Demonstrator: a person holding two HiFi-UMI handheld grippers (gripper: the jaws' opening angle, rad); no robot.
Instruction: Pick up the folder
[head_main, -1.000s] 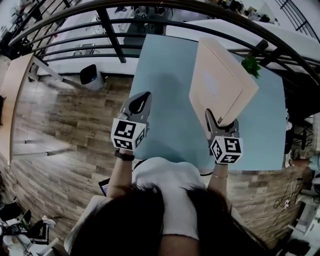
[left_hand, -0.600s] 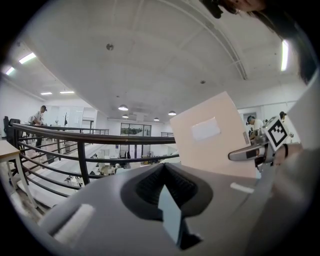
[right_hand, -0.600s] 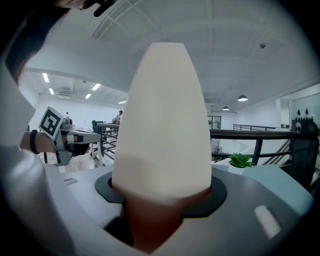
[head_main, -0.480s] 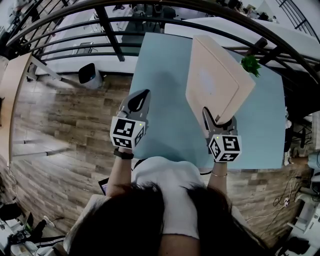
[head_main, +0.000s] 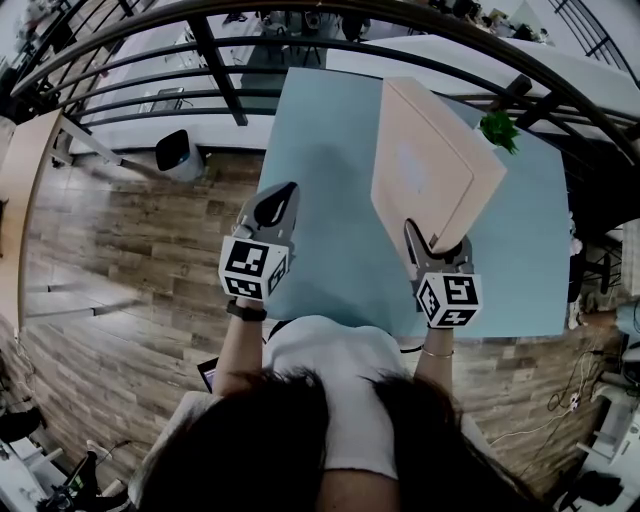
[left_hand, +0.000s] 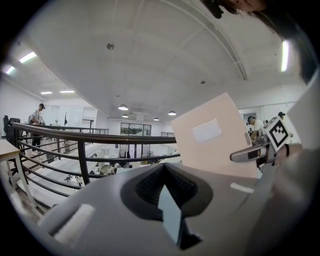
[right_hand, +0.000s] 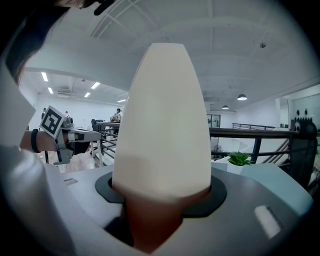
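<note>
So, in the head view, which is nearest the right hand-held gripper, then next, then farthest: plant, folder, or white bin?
1. The folder: held in the right hand-held gripper.
2. The plant: beyond the folder, to the right.
3. The white bin: on the floor, far left.

The folder (head_main: 432, 160) looks like thick matt cardboard, pale and smooth, with a white paper label (left_hand: 206, 131) on its face. The table (head_main: 320, 170) top is smooth and matt. The floor (head_main: 130, 240) is of wood planks with visible grain. The railing (head_main: 215, 60) seems dark painted metal. The left gripper (head_main: 281, 195) and the right gripper (head_main: 438, 240) have matt grey plastic bodies.
</note>
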